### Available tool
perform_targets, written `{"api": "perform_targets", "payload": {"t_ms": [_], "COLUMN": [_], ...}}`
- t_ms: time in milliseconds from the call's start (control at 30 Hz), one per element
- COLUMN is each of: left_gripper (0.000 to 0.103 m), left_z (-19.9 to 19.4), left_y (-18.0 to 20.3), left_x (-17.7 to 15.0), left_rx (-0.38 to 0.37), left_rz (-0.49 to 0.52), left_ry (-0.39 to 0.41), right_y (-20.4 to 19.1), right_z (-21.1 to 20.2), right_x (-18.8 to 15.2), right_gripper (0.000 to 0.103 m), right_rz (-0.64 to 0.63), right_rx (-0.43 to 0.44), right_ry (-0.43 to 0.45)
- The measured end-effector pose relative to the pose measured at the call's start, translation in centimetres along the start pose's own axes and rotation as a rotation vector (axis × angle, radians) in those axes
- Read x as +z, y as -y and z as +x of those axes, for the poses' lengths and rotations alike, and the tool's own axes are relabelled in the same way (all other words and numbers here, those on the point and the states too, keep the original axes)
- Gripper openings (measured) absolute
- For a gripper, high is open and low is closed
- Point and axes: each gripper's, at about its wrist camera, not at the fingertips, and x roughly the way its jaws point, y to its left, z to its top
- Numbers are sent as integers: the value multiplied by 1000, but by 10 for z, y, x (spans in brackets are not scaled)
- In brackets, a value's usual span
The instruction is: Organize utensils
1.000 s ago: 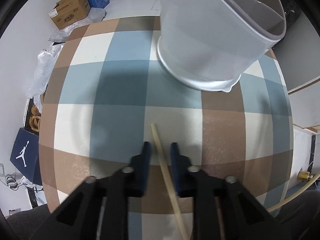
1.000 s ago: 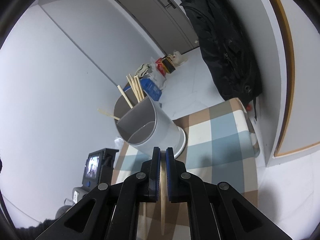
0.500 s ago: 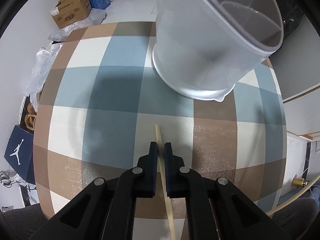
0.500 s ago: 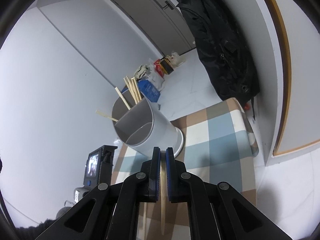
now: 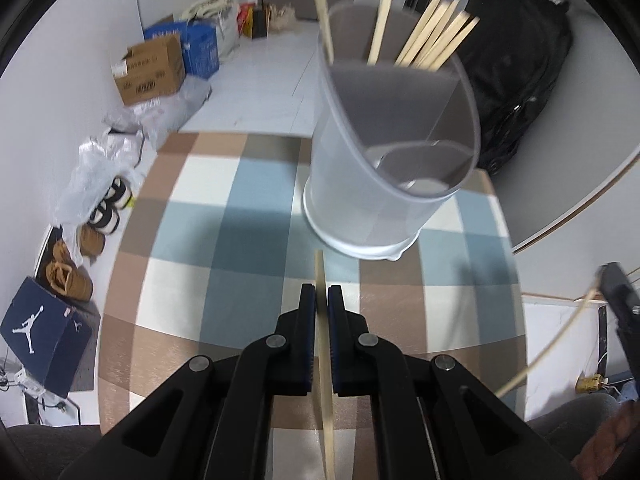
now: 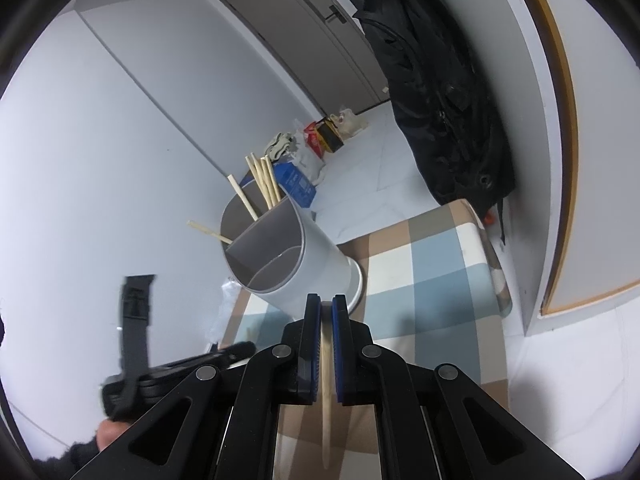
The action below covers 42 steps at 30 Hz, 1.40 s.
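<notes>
Left tool clamped tight on wooden chopstick, lifted clear above checked surface. Right tool likewise clamped on second chopstick. Grey divided holder stands upright at far side of surface, several chopsticks in its rear compartment.

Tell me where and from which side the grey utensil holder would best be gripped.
Probably the rim of the utensil holder, taken from above on the near, empty compartment. The round body looks too wide for the jaws, while the thin wall would fit between them. The chopsticks fill the far compartment and would block that side. Both grippers are already shut on a chopstick, so one must be freed first.
</notes>
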Motion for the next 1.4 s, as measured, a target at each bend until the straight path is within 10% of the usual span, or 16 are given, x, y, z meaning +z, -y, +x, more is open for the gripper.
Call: {"api": "perform_targets", "payload": {"t_ms": [467, 733, 1100, 1267, 1333, 1400], "left_gripper": [2, 18, 35, 28, 3, 2], "left_z": [-36, 32, 86, 87, 84, 82], "left_y": [-1, -15, -14, -8, -9, -10], "left_x": [-4, -8, 1, -1, -1, -2], "left_rx": [-47, -46, 43, 101, 84, 73], "left_rz": [51, -8, 0, 68, 64, 55], "left_ry": [131, -124, -205, -188, -184, -183], "right_y": [-19, -20, -7, -5, -4, -1], "right_z": [-2, -4, -3, 0, 1, 2], "right_x": [-4, -7, -3, -2, -1, 0], "right_gripper": [5, 5, 5, 5, 5, 5], "right_rz": [-80, -63, -23, -14, -8, 2], "right_rx": [-1, 0, 0, 8, 7, 9], "right_ry": [15, 19, 20, 13, 9, 8]}}
